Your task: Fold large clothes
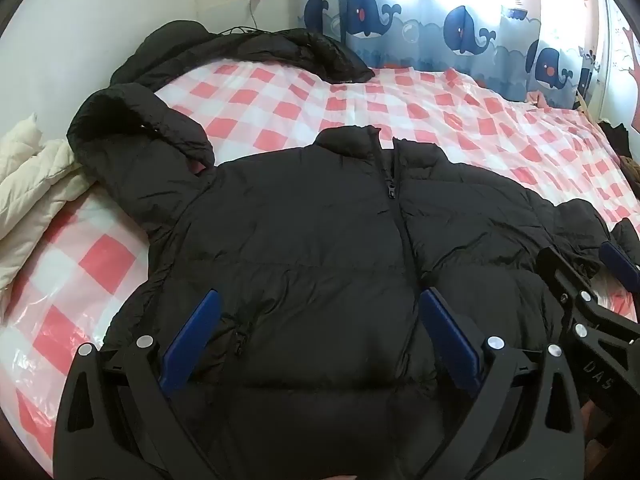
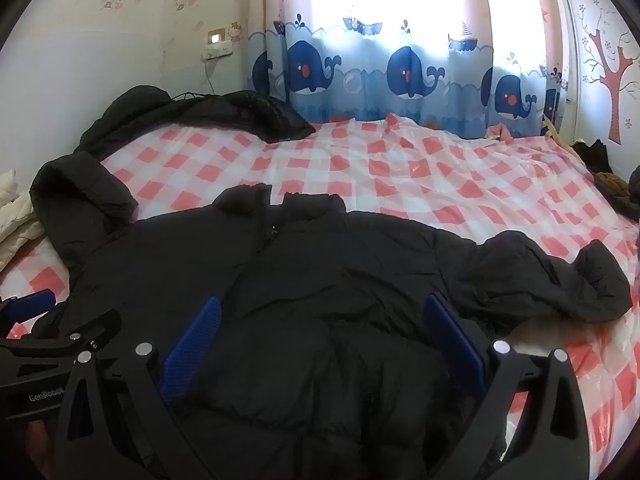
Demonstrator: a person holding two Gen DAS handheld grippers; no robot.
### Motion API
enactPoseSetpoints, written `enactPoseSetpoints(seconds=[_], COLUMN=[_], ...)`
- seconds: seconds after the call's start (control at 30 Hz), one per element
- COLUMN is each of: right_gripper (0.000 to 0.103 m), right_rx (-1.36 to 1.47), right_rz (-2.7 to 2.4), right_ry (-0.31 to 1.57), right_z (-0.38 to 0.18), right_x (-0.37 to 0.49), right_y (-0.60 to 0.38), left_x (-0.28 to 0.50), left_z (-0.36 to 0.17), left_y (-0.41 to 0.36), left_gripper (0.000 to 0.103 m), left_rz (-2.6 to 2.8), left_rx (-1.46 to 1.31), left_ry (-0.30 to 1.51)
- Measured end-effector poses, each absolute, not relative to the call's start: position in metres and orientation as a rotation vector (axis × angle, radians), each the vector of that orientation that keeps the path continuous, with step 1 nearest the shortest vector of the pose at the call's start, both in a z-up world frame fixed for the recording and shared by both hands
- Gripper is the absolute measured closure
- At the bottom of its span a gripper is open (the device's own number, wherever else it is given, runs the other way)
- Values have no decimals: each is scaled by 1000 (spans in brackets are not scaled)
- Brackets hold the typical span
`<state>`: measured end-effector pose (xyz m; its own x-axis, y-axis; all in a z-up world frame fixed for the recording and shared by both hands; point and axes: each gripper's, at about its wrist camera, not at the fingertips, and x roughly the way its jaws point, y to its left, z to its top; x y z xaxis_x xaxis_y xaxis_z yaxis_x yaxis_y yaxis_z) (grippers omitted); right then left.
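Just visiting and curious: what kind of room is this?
Most likely a child's bedroom: a bed under a pink checked cover, whale-print curtains, and cartoon stickers on the wall.

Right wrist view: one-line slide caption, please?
Open right gripper above black puffer jacket spread on checked bed cover.

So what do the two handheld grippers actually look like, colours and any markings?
Both match: the left gripper and right gripper have matte black plastic frames with triangular cut-outs and silver round pins at the joints. Each finger carries a flat blue textured pad. White lettering reads GenRobot and DAS. No cables or sleeves show.
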<state>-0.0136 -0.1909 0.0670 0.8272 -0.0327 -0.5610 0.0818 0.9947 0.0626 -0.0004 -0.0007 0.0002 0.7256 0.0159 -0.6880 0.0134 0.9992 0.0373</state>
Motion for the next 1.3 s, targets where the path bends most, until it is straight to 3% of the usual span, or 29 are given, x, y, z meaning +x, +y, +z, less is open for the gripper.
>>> enactPoseSetpoints(seconds=[1.3], right_gripper=[5], right_rx=[55], right_rz=[-79], right_ry=[656], right_z=[56], right_x=[-7], right_y=[-191], left_x=[8], left_z=[-10], left_y=[4], left_gripper=[7], left_rz=[-28], left_rx=[-34], left_ry=[818])
